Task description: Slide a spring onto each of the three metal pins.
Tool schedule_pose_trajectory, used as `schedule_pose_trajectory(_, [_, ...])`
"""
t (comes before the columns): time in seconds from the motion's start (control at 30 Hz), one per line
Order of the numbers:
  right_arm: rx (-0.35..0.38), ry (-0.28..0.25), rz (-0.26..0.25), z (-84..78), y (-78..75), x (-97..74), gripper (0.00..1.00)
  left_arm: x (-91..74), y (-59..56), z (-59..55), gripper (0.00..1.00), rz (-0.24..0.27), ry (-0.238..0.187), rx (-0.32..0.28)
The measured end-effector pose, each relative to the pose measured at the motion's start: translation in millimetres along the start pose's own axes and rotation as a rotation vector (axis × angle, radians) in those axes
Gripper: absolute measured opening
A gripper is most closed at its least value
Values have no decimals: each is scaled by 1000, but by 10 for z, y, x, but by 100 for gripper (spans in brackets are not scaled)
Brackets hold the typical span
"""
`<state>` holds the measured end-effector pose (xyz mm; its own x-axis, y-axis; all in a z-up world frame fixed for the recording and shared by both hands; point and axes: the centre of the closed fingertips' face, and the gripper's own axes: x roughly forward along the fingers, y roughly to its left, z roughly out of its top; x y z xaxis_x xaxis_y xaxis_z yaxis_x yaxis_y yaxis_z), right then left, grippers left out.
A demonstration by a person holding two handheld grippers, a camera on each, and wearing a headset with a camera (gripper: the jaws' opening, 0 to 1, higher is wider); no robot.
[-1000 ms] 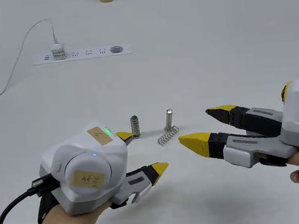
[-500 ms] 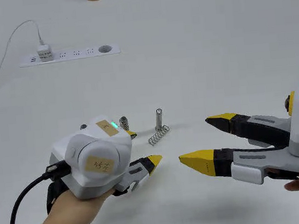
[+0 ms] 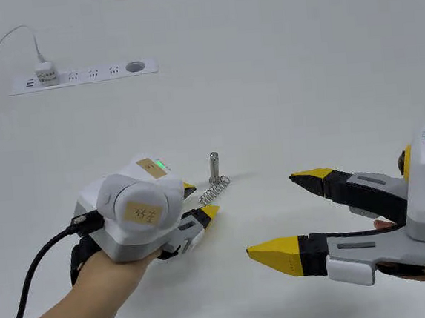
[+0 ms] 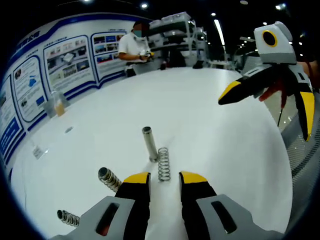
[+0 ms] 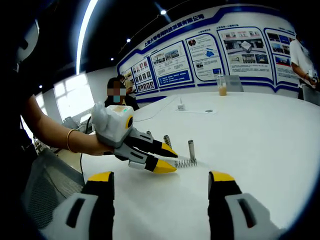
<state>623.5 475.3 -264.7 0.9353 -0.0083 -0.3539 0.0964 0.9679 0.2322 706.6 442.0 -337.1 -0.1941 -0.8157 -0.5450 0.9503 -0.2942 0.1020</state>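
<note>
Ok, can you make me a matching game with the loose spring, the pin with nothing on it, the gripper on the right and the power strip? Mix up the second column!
Things:
1. loose spring
2. bare pin
3. right gripper
4. power strip

What fits:
A. standing upright
B. jaws wide apart, holding nothing
C. white, far back, with a charger plugged in
D. lying on its side

Pairs: 1-D, 2-A, 3-B, 4-C.
</note>
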Motion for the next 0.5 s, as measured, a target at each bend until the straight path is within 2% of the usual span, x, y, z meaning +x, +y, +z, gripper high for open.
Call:
schedule_pose_trajectory(0.23, [-11,13,1,-46,10,1,81,64,-8,-11,21,-9,12,-8])
schedule_pose_trajectory(0.5, [12,4,-20,-47,-29,-7,80,93,-19,-29,16,-12,21,-22])
